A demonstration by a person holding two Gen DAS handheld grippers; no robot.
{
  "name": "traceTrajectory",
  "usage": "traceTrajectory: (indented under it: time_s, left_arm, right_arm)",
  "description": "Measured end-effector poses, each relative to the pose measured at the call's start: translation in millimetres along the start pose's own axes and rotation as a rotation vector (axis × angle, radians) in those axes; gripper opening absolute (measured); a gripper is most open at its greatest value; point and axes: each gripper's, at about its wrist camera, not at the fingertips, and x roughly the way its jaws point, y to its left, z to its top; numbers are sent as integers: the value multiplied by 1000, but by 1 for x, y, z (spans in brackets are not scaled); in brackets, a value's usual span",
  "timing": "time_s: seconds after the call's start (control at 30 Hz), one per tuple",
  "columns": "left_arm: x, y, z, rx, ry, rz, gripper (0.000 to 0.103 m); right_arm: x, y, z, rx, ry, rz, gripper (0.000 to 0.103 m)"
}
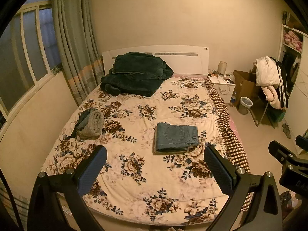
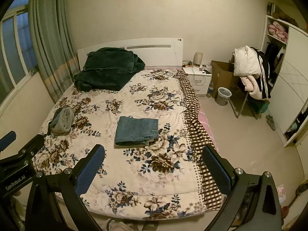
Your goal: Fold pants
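Bedroom scene, both wrist views. We see the folded blue denim pants (image 1: 176,139) lying as a neat rectangle on the floral cream-and-brown bedspread (image 1: 134,173), approx. mid-bed, toward the bed's right-hand edge in the left wrist view; nothing touches them. In the right wrist view the same pants (image 2: 137,130) sit just left of centre.

Left tongs (image 1: 155,170): both blue-padded fingers (image 1: 90,171) spread wide, empty, hovering over the near end of the bed, well apart from the pants. Right tongs (image 2: 154,168): likewise wide open w/ nothing between the pads, held above the foot of the bed; we also see part of the right tongs at the right edge of the left view.

Other items: dark green plush blanket (image 1: 134,73) heaped against the white headboard (image 1: 184,57); small grey fleece-lined garment (image 1: 89,124) on the bed's left side, apart from the pants; brown-and-white checked sheet (image 1: 225,115) along the right edge; white nightstand (image 1: 223,86); grey waste bin (image 1: 244,105) on the floor; grey-green curtain (image 1: 75,38) beside the window.
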Motion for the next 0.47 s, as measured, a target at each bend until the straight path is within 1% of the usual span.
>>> traceTrajectory:
  time_s: [0.23, 0.47]
  left_arm:
    - [0, -1, 0, 0, 0, 0, 103]
    - [-3, 3, -3, 20, -2, -23, 103]
  right_arm:
    - [-1, -2, -3, 9, 8, -7, 103]
    - [0, -4, -4, 15, 14, -7, 103]
